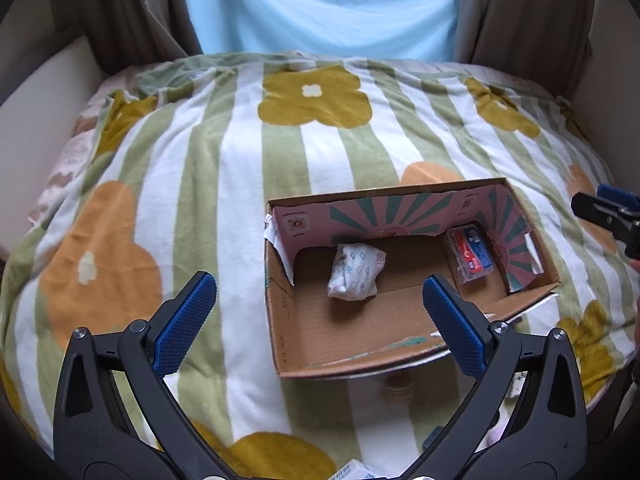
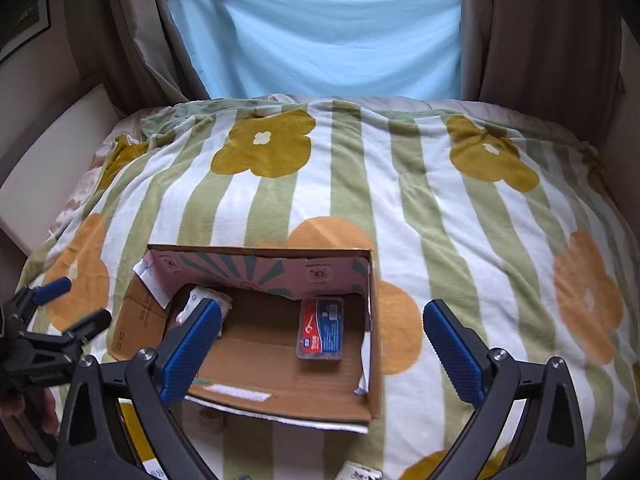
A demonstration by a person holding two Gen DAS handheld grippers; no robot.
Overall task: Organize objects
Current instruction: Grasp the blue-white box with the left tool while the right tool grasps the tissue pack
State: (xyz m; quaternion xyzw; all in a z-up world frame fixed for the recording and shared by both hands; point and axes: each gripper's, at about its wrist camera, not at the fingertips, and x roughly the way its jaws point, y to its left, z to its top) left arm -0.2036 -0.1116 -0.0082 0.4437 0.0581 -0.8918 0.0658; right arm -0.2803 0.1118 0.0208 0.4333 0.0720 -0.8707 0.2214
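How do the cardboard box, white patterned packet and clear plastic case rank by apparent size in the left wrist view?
1. cardboard box
2. white patterned packet
3. clear plastic case, slightly smaller; it sits farther back, so the difference is unsure.

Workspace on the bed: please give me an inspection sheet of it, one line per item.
Surface: striped flower blanket over the bed.
Job's things: open cardboard box holding a white patterned packet and a clear plastic case.
Clutter: small packages at the near blanket edge, partly hidden.
Grippers: left gripper and right gripper both open, holding nothing.
Cables: nothing seen.
Surroundings: light blue sheet between brown curtains.
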